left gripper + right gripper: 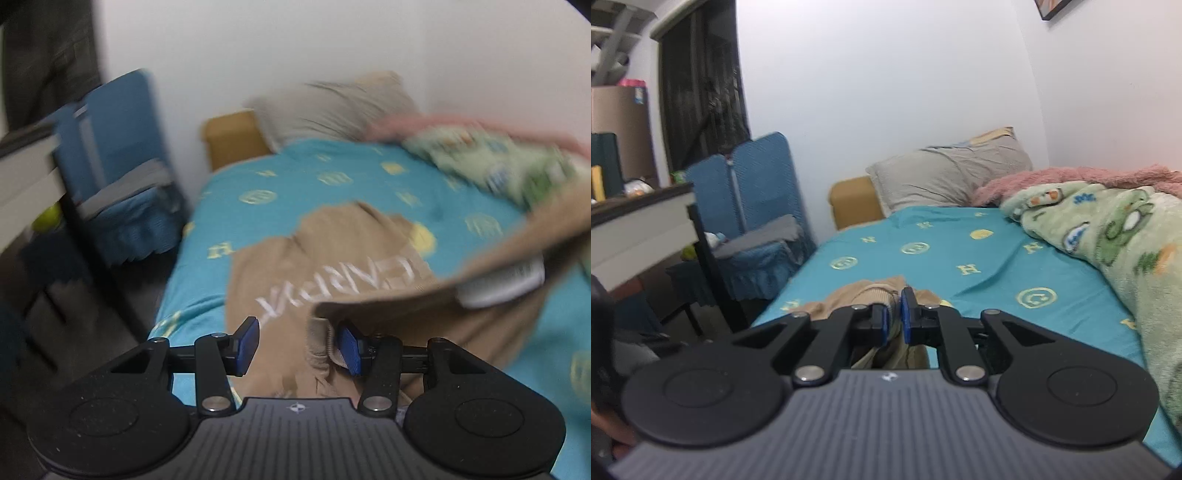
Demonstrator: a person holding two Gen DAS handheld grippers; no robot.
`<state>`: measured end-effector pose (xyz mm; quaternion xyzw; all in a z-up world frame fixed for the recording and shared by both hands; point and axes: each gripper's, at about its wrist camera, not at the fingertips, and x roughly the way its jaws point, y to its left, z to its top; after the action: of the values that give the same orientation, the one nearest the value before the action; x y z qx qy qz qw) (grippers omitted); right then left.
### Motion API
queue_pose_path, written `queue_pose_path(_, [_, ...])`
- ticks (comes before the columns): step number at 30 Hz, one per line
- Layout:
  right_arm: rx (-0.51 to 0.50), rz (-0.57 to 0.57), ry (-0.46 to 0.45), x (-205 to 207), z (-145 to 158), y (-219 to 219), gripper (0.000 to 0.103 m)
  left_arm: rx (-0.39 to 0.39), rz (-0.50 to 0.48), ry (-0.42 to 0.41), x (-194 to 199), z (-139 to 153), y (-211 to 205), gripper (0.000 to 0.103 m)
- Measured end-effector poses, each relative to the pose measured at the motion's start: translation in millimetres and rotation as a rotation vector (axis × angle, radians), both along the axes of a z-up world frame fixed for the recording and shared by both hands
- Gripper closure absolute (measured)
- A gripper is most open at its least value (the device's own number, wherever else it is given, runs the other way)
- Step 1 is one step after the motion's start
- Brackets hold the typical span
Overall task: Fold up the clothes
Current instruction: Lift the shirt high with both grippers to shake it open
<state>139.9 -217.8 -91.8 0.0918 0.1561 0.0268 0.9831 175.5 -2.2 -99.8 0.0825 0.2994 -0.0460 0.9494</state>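
Left wrist view: the left gripper (297, 341) hovers low over a tan sweatshirt (332, 266) spread on a bed sheet (369, 177) of turquoise with yellow emblems. Its blue pads (247, 341) stand apart; the ribbed cuff (319, 343) of the garment lies against the right pad, with nothing pressed between the two. White lettering (332, 284) runs across the sweatshirt. A raised band of the same tan fabric crosses from the near centre toward the far right, above a blurred white object (502, 286) whose nature cannot be told. The frame is motion-blurred.

Right wrist view: the right gripper (894, 319) is closed on a fold of the tan sweatshirt (871, 290), the pads nearly together with cloth pinched between them. The garment sits at the near edge of the bed, with the open sheet (960, 251) beyond it. At the far end lie a grey pillow (945, 173) and a tan headboard block (853, 201); on the right, a green frog-print blanket (1115, 236) lies against a pink fleece (1071, 177). On the left stand a blue chair (757, 206) and a bench (642, 225) with a dark top.
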Motion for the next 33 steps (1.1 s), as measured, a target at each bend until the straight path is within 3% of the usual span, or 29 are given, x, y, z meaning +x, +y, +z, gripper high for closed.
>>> queue_pose_path(3, [-0.005, -0.025, 0.01, 1.3, -3.6, -2.2, 0.062, -0.052, 0.113, -0.053, -8.0, 12.9, 11.9, 0.052])
queue_pose_path(5, [-0.007, -0.045, 0.017, 2.4, -6.5, -3.7, 0.037, -0.084, 0.175, -0.071, -19.6, 18.8, 19.2, 0.05])
queue_pose_path(8, [-0.043, -0.074, 0.031, 2.7, -9.9, -1.3, 0.028, -0.097, 0.225, -0.122, -39.2, 30.9, 25.6, 0.05])
queue_pose_path(12, [-0.16, -0.057, 0.118, 9.0, -20.2, 11.2, 0.028, -0.143, 0.258, -0.219, -57.7, 51.4, 33.9, 0.049])
queue_pose_path(16, [-0.229, -0.058, 0.207, 15.2, -34.7, 19.9, 0.028, -0.198, 0.258, -0.206, -68.5, 54.3, 39.6, 0.046])
queue_pose_path(19, [-0.224, -0.139, 0.155, 11.7, -29.9, 13.7, 0.028, -0.071, 0.266, -0.087, -62.3, 40.6, 28.5, 0.045])
queue_pose_path(25, [-0.138, -0.229, -0.021, -6.1, -10.2, -2.2, 0.027, 0.052, 0.233, 0.172, -46.0, 3.5, 10.6, 0.039])
queue_pose_path(27, [-0.152, -0.226, -0.071, -12.3, -5.4, -0.9, 0.027, 0.053, 0.256, 0.126, -49.2, 8.8, 9.9, 0.038])
queue_pose_path(29, [-0.163, -0.225, -0.104, -16.0, 2.5, -0.4, 0.027, 0.019, 0.305, 0.025, -57.7, 23.7, 11.6, 0.036])
queue_pose_path(31, [-0.147, -0.223, -0.121, -17.3, 18.5, -2.6, 0.027, -0.045, 0.383, -0.094, -72.1, 53.8, 17.4, 0.027])
queue_pose_path(33, [-0.118, -0.208, -0.157, -22.9, 44.2, -2.7, 0.027, -0.111, 0.424, -0.211, -90.7, 89.3, 22.1, 0.027])
